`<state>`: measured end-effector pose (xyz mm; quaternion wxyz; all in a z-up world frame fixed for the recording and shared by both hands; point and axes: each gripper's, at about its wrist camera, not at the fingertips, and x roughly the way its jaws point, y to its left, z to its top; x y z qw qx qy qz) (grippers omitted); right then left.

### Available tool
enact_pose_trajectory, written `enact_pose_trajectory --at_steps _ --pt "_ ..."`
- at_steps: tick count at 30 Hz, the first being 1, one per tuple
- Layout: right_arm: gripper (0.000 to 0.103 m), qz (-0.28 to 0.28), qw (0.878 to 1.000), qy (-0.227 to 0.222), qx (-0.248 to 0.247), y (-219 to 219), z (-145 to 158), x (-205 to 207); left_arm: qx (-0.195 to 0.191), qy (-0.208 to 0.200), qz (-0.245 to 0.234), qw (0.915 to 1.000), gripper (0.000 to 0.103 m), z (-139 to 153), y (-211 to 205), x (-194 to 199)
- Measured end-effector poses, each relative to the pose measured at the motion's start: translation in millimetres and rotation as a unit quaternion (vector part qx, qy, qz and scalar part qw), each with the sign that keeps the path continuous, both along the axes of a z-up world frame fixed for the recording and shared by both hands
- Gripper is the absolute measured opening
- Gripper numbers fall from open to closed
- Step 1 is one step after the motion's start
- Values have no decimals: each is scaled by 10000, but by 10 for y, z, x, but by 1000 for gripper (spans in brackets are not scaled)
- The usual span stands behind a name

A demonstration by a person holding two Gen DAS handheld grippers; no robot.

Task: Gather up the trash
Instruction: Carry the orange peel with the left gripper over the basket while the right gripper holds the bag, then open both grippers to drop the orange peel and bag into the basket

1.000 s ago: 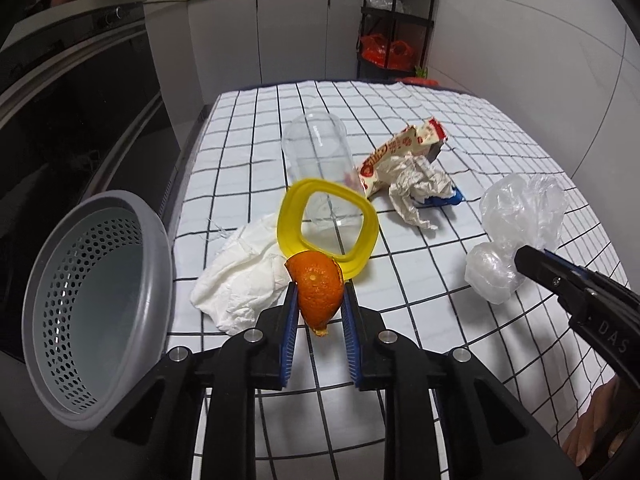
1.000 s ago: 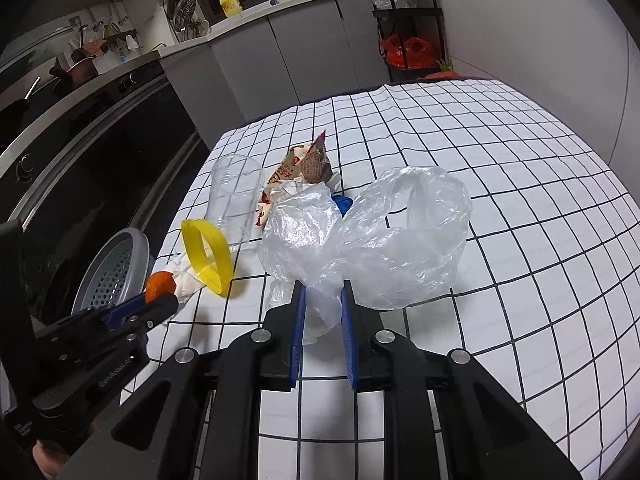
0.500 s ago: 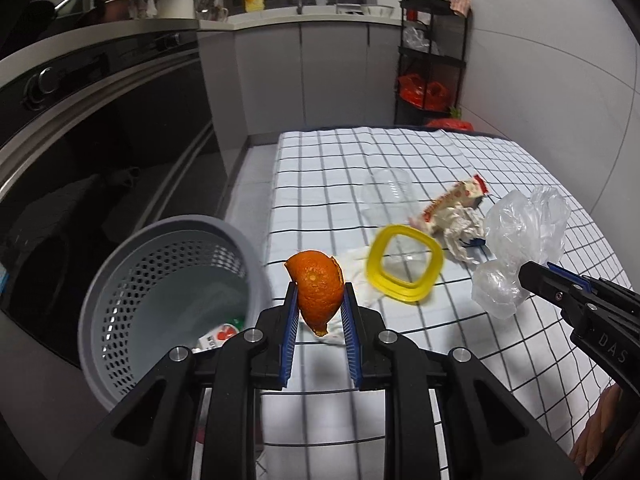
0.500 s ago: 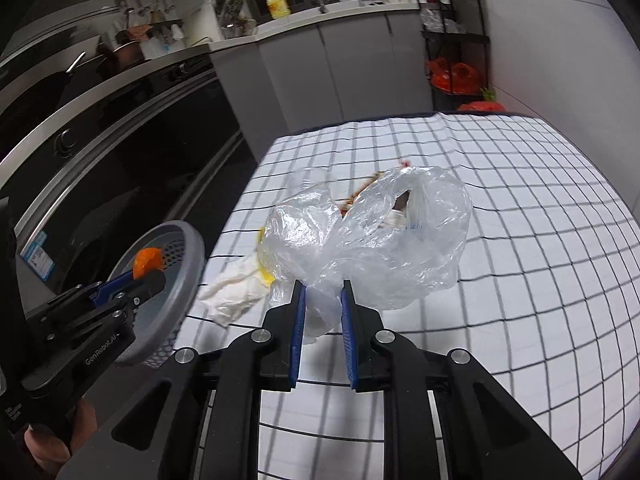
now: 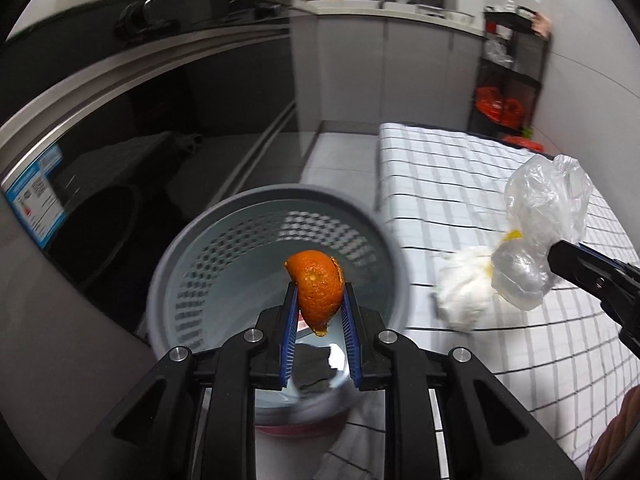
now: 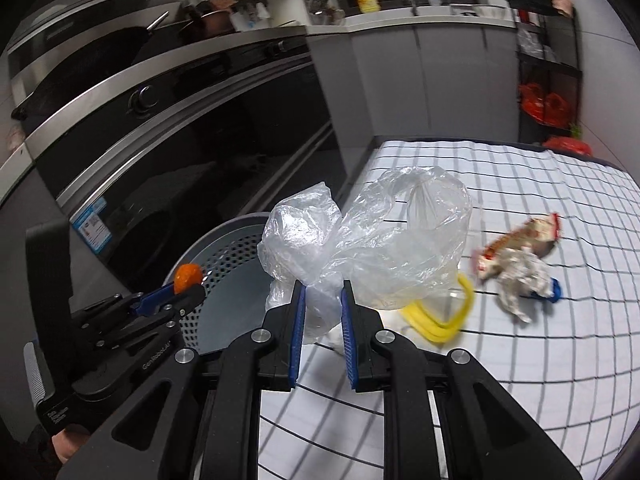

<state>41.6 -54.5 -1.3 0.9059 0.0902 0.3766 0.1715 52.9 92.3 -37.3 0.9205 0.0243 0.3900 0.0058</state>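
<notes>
**Orange peel held over the basket, plastic bag pinched beside it**

A piece of orange peel is clamped between the nearly closed jaws of the left gripper, with its rounded end standing up above the blue pads and its lower tip hanging between them. Directly beyond and below these jaws the grey perforated basket is seen, standing off the edge of the table; some dark scraps and a white fragment lie at its bottom, just under the jaws.

A crumpled clear plastic bag is pinched at its gathered lower part by the right gripper, whose jaws are likewise drawn almost together. Most of the bag billows up above and ahead of them. To the left of these jaws the left gripper's tip and the peel are visible over the basket rim.

Just right of and beyond the right jaws, a yellow ring-shaped lid is partly seen through the bag, resting on the checked tablecloth. Farther right, a crumpled snack wrapper and a wad of paper lie together, touching. A white crumpled tissue is seen on the table to the right of the left jaws, just behind the hanging bag.
</notes>
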Motion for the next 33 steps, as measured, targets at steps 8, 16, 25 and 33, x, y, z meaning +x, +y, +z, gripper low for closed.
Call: enact_pose_trajectory --at_steps 8,16,25,33 --pt "17 864 9961 175 93 491 -95 282 15 117 585 9982 21 -118 456 143" --pt "17 1311 9899 509 171 772 -236 543 14 253 877 9958 21 -194 725 284" --pt "18 1522 9837 927 220 890 -436 737 -193 519 943 9940 22 -301 794 418" --pt "19 1447 9846 970 109 959 -520 801 -341 740 971 9919 24 -367 851 450"
